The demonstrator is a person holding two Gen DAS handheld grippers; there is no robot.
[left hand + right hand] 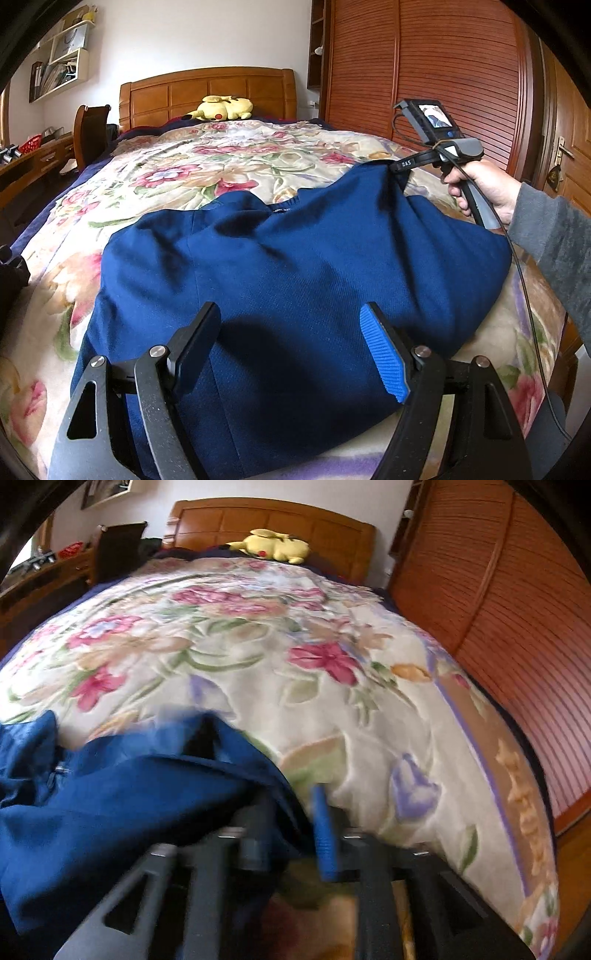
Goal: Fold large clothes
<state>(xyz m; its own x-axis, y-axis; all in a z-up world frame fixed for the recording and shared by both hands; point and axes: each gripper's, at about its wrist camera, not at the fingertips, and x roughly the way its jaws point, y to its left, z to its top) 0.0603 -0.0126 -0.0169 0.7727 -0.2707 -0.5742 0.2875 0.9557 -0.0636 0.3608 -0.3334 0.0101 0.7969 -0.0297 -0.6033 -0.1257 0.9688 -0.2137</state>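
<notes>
The blue jacket (295,266) lies spread on the flowered blanket (221,166) at the foot end of the bed, its long axis running across the bed and its collar turned toward the headboard (207,92). The left gripper (291,332) hovers over the jacket's near hem with jaws wide apart and nothing between them, while the right gripper (400,166) is at the jacket's far right corner, where cloth lies between its partly parted jaws; the blur hides whether the pads press it. The right is nearer that raised corner; the yellow plush toy (221,107) by the headboard is well apart, so nothing looks to block a fold across the jacket.
</notes>
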